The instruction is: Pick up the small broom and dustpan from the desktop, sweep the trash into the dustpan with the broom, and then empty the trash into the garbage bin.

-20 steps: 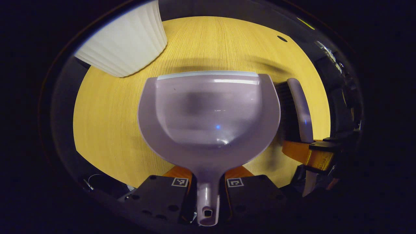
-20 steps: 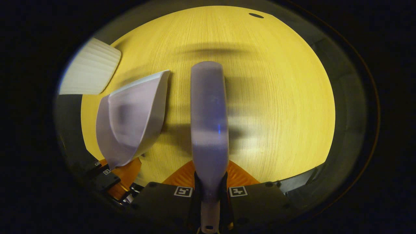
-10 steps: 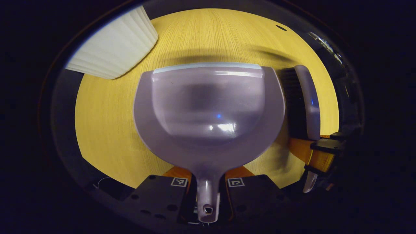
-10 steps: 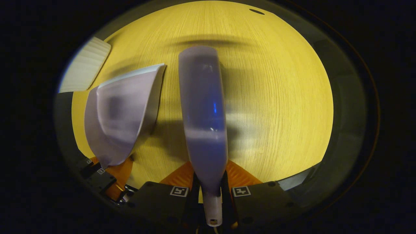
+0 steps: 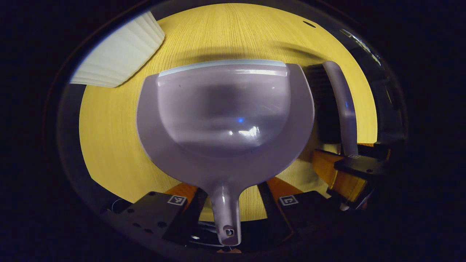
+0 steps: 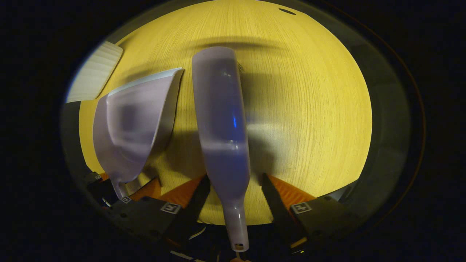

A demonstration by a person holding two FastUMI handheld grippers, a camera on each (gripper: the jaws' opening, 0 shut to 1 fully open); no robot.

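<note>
Both tools are spread: left tool [image 5: 228, 198] around the dustpan [image 5: 224, 120] handle, right tool [image 6: 235, 196] around the broom [image 6: 222, 123] handle. Keep each handle centred.

Yellow wood counter [image 5: 109, 145], warm light, soft dark shadows. Small dark hole [image 6: 287, 11] near far edge. Room around dark.

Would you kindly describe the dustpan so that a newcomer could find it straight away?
On the yellow wood-grain desktop, look near the white ribbed garbage bin. The pale lilac plastic dustpan lies beside the lilac broom; it is the wide scoop with a short handle, whereas the broom is narrow with dark bristles.
</note>
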